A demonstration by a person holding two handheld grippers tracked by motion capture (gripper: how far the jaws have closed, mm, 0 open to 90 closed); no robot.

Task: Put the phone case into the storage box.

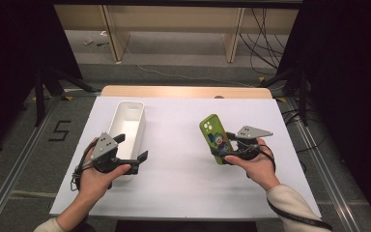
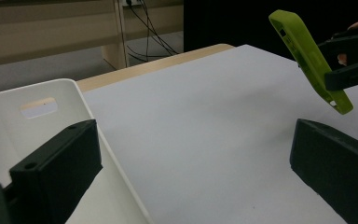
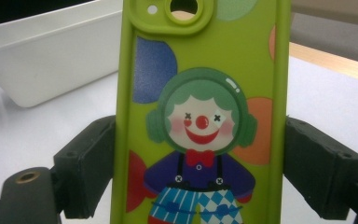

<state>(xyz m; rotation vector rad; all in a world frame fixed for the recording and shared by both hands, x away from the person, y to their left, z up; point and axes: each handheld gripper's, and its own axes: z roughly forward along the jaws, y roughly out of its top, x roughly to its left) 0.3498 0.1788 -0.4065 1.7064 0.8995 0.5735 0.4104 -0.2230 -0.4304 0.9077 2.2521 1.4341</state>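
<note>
While the phone case is carried above the counter, the parts are labelled as follows, nearest first.

Right hand: lower right of the high view; it holds the right gripper (image 1: 223, 151) and points it toward frame centre.

Right gripper fingers (image 3: 91, 164): in the right gripper view they rise at the lower left and lower right of the frame, pinching the long side edges of the phone case between them.

Phone case (image 1: 215, 138): lime green, printed with a clown figure, camera cut-out at its top; it stands right of centre in the high view, tilted and lifted off the counter, and shows at upper right in the left gripper view (image 2: 308, 58).

Left gripper (image 1: 132, 153): lower left of the high view, over the near end of the bin; its fingers (image 2: 58, 171) are spread wide with nothing between them.

Counter (image 1: 183, 169): white sheet, bare between the two grippers.

Bin (image 1: 127, 129): white, oblong, open-topped, left of centre in the high view, well apart from the case.

Step in hand (judgement): transport of the gripped case, probably toward the bin.

Next move (judgement): carry the case across to frame left, clear the bin's rim, lower it inside, then spread the fingers; the waiting left gripper must not block the path.
</note>
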